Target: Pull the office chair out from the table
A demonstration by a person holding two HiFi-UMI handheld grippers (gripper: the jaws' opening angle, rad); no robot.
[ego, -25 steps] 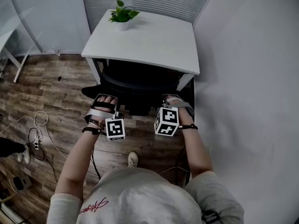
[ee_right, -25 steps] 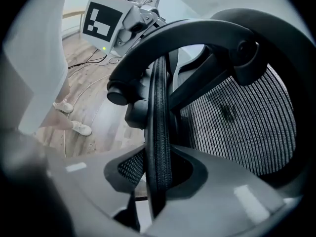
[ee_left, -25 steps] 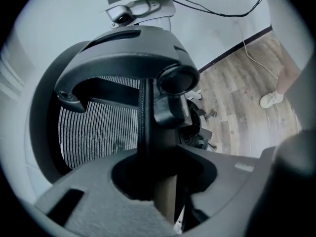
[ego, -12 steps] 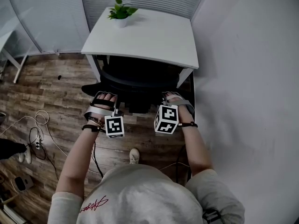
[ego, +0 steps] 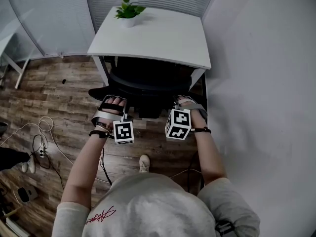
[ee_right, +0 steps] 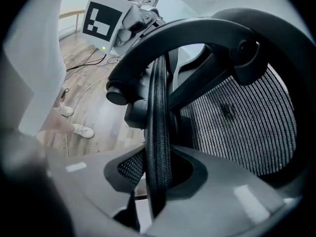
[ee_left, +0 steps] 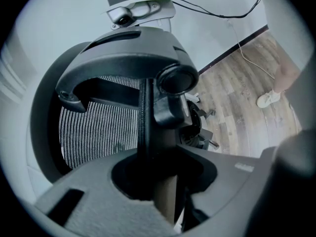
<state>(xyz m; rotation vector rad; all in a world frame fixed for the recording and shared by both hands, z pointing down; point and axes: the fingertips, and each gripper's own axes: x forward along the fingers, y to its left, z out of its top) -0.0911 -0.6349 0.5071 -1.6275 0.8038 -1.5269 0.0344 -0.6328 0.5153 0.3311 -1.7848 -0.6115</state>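
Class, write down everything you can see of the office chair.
The office chair is black, with a striped mesh back in a rigid frame and a curved plastic bar arching behind it. It stands on the wooden floor, mostly tucked under the white table, back toward the person. The left claw and right claw each clamp the back's edge.

Dim, desaturated light — heavy fisheye vignette, near foreground blurred in both gripper views.

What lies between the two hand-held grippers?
The office chair, its back spanning from the left hand-held gripper to the right hand-held gripper; the head view shows it.
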